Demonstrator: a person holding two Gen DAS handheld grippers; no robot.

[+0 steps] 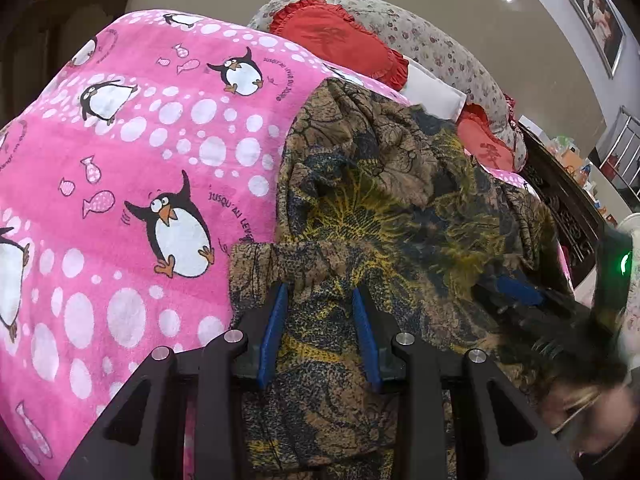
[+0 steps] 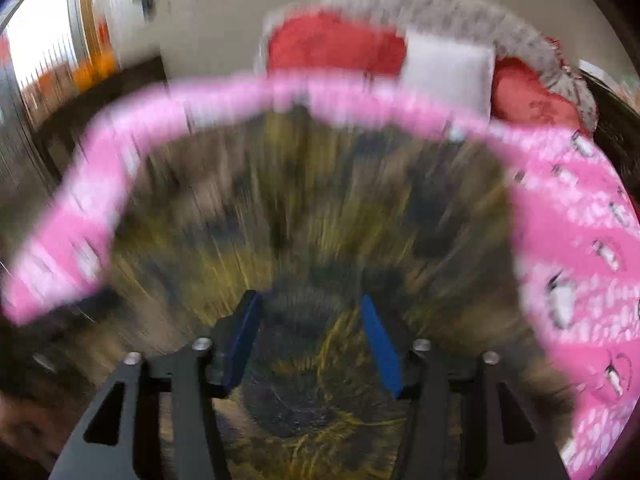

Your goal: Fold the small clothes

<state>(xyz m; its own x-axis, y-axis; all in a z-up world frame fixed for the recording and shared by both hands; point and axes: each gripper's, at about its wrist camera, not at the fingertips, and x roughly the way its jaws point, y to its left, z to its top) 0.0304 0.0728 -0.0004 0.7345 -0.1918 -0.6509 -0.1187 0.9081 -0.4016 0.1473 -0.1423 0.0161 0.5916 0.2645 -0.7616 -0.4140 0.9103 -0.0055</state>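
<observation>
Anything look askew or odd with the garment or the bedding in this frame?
The patterned garment lies bunched in heavy folds on the pink penguin blanket, not flat. The left gripper pinches a gathered fold. The right wrist view is motion-blurred, so details there are unclear.

The pink blanket (image 1: 132, 184) is soft, matt fleece. At three o'clock of it lies the garment (image 1: 384, 200), thin, crinkled printed cloth. The gripper fingers (image 1: 276, 328) look like matt blue plastic on black frames with shiny metal pins (image 1: 404, 338). The red cushion (image 1: 340, 40), at twelve o'clock, looks slightly satiny, though it is small.
</observation>
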